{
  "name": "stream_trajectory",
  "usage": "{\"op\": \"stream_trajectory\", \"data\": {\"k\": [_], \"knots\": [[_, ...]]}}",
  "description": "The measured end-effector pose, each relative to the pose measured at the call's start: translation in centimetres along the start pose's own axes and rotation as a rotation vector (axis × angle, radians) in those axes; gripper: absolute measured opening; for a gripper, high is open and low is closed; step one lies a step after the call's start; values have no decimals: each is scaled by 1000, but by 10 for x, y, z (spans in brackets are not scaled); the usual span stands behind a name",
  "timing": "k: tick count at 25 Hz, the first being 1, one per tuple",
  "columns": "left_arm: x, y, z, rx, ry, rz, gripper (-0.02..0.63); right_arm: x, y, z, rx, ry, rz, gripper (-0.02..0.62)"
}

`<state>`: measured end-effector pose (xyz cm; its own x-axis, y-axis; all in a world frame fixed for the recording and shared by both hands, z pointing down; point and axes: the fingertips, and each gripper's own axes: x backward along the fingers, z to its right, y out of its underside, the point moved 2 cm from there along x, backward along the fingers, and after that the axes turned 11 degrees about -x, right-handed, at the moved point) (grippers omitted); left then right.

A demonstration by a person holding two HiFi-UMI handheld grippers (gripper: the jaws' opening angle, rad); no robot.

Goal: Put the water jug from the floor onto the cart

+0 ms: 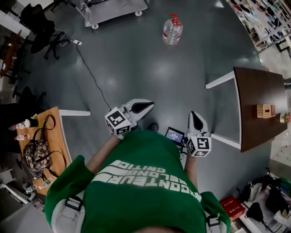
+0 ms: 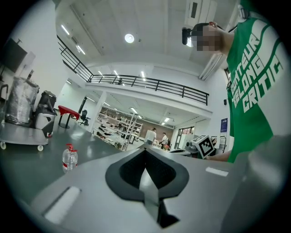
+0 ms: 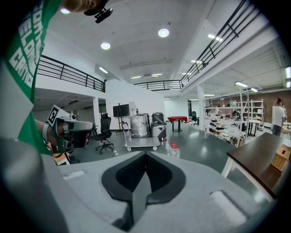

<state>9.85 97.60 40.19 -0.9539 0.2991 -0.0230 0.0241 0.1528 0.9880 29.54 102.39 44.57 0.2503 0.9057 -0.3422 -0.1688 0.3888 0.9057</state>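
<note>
The water jug [image 1: 172, 31], clear plastic with a red cap, stands upright on the grey floor well ahead of me. It also shows small in the left gripper view [image 2: 69, 159] and in the right gripper view [image 3: 173, 151]. The flat grey cart [image 1: 113, 9] on white wheels stands to the jug's left at the far edge; in the right gripper view the cart [image 3: 142, 143] carries a wrapped load. My left gripper [image 1: 148, 106] and right gripper [image 1: 195, 117] are held close to my body, far from the jug. Both are shut and empty.
A dark wooden table [image 1: 259, 107] with a small wooden box stands at the right. A light wooden table [image 1: 53, 136] with a patterned bag is at the left. A cable [image 1: 91, 75] runs across the floor from near an office chair [image 1: 45, 27].
</note>
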Motion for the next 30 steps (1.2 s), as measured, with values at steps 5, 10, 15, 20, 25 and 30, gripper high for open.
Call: {"op": "stream_trajectory", "data": {"k": [5, 10, 15, 20, 25, 30], "knots": [[0, 5, -3, 9, 2, -16, 14, -6, 1, 2, -10, -3, -5, -8], [0, 5, -22, 21, 14, -17, 14, -17, -3, -5, -8, 13, -16, -8], [-8, 1, -52, 26, 34, -3, 14, -34, -13, -7, -10, 43, -18, -8], [-6, -6, -86, 35, 47, 9, 14, -64, -28, -18, 13, 47, -26, -8], [-1, -8, -126, 41, 45, 12, 14, -101, -41, -30, 30, 45, -30, -8], [6, -16, -167, 40, 23, 30, 13, -142, -54, -43, 50, 25, -39, -8]]}}
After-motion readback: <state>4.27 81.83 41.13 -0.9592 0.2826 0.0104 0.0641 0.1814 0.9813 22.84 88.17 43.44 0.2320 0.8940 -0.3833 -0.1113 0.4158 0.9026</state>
